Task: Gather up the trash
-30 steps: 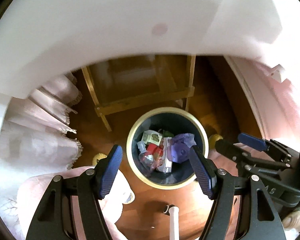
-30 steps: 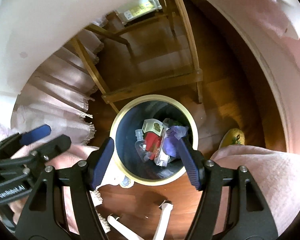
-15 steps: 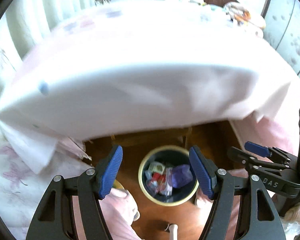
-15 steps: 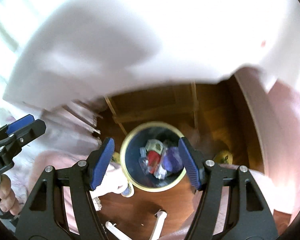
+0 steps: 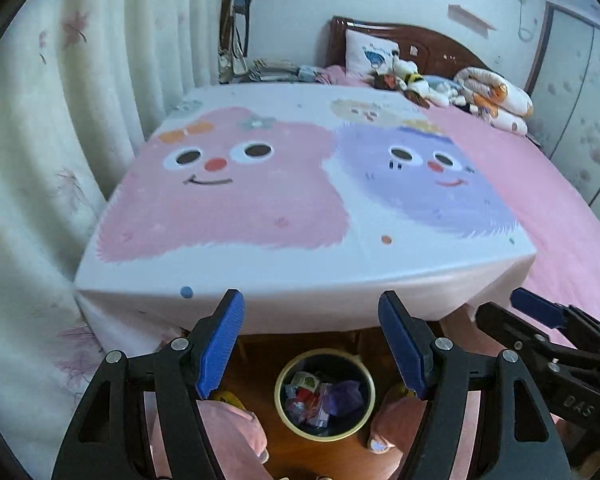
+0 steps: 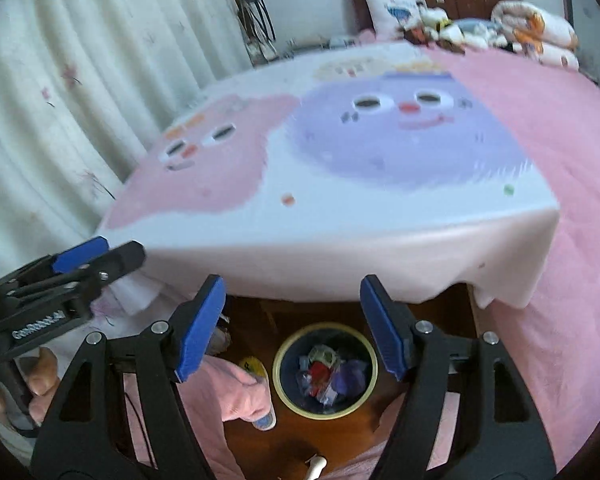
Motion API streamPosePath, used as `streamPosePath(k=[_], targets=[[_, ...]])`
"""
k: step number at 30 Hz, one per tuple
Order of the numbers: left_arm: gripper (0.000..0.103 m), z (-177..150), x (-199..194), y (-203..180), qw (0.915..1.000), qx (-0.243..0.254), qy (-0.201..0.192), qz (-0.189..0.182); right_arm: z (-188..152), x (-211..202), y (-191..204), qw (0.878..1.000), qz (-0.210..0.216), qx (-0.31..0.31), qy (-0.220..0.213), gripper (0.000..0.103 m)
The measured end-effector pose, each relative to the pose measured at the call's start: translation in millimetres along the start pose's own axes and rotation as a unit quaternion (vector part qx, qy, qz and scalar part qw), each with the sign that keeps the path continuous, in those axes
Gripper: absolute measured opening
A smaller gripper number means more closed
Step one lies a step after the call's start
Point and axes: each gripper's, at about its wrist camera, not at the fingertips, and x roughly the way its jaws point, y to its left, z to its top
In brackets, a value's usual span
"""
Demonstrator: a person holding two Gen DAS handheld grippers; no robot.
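Observation:
A round dark bin with a yellow rim (image 5: 325, 392) (image 6: 325, 374) stands on the wooden floor under the table edge. It holds several scraps of trash (image 5: 320, 398) (image 6: 327, 374), red, white and purple among them. My left gripper (image 5: 312, 344) hangs high above the bin, open, nothing between its blue pads. My right gripper (image 6: 292, 326) is also well above the bin; its jaws are opening and hold nothing. Each gripper shows at the side of the other's view, the right gripper (image 5: 548, 332) and the left gripper (image 6: 80, 264).
A table under a cartoon-face cloth (image 5: 300, 200) (image 6: 340, 160) fills the middle. A pink bed (image 5: 560, 208) lies to the right, with pillows and plush toys (image 5: 420, 80) at its head. White curtains (image 5: 40, 160) hang on the left. Pink-clad legs and slippers (image 6: 240, 392) flank the bin.
Both grippers have risen from just above the bin to above table height. The view has tilted up, so the tabletop, the bed and the wall now show. The bin looks smaller.

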Motion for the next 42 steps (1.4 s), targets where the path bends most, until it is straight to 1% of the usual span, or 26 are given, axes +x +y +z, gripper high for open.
streamPosePath(k=[3, 7, 11, 15, 20, 25, 42], targets=[[0.071, 0.1, -21.2, -4.6, 0.9994, 0.005, -0.02, 0.027, 6.7, -22.4, 9.1, 1.0, -0.01, -0.001, -0.023, 0.068], [0.071, -0.3, -41.6, -10.5, 0.9982, 0.004, -0.038, 0.047, 8.8, -44.9, 19.7, 0.999, -0.017, -0.002, -0.044, 0.068], [0.071, -1.2, -51.6, -17.4, 0.9977, 0.005, -0.047, 0.049, 9.1, -55.2, 24.2, 0.999, -0.002, 0.006, -0.049, 0.068], [0.071, -2.5, -56.2, -25.8, 0.9973, 0.013, -0.054, 0.049, 7.3, -57.0, 29.0, 0.998, -0.014, -0.006, -0.058, 0.068], [0.071, -1.8, -52.1, -30.6, 0.997, 0.02, -0.057, 0.048, 6.3, -56.2, 30.8, 0.997, -0.025, -0.013, -0.066, 0.068], [0.071, -0.7, -45.1, -29.9, 0.9979, 0.012, -0.046, 0.043, 7.2, -53.2, 28.8, 0.997, -0.027, -0.012, -0.065, 0.068], [0.071, 1.7, -25.2, -20.5, 0.9988, -0.005, -0.029, 0.038, 7.8, -40.9, 27.5, 0.997, -0.037, -0.013, -0.064, 0.068]])
